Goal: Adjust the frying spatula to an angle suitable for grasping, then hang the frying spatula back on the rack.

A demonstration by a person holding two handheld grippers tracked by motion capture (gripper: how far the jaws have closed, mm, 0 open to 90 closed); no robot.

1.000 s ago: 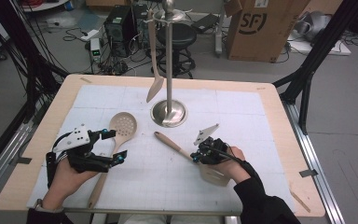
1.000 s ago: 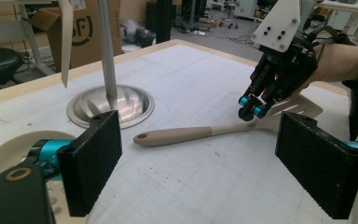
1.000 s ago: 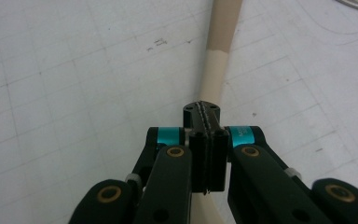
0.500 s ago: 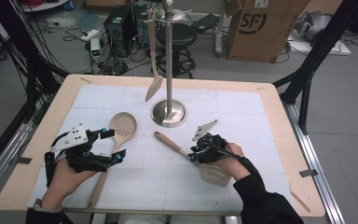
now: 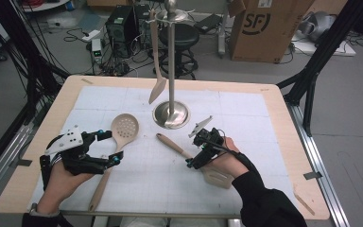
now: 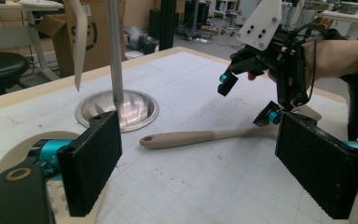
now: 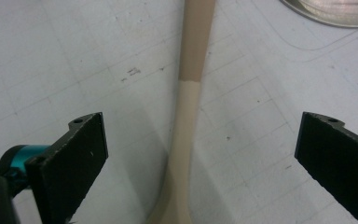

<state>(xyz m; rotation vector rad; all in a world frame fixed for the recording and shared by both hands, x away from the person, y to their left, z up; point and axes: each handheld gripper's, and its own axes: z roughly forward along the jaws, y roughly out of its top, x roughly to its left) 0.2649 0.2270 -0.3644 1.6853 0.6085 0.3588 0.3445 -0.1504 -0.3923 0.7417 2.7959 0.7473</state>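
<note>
A beige spatula (image 5: 176, 146) lies flat on the white mat, its blade under the person's right hand. My right gripper (image 5: 190, 150) hovers over its handle (image 7: 189, 112). Its jaws have just been opening and now stand wide on either side of the handle without touching it. My left gripper (image 5: 113, 145) is open at the left, its jaws straddling the handle of a slotted spoon (image 5: 124, 126) on the mat. In the left gripper view, the spatula (image 6: 191, 137) lies ahead of the left gripper (image 6: 200, 126), with the right gripper (image 6: 247, 100) above its far end.
A metal utensil stand (image 5: 171, 113) rises from a round base at the mat's middle back, with a beige turner (image 5: 157, 71) hanging from its top. The wooden table edge (image 5: 283, 142) frames the mat. A cardboard box (image 5: 260, 28) and cables lie beyond the table.
The right gripper's jaws have spread apart over the spatula handle. The spatula stays where it lay. The left hand and the slotted spoon have not moved.
</note>
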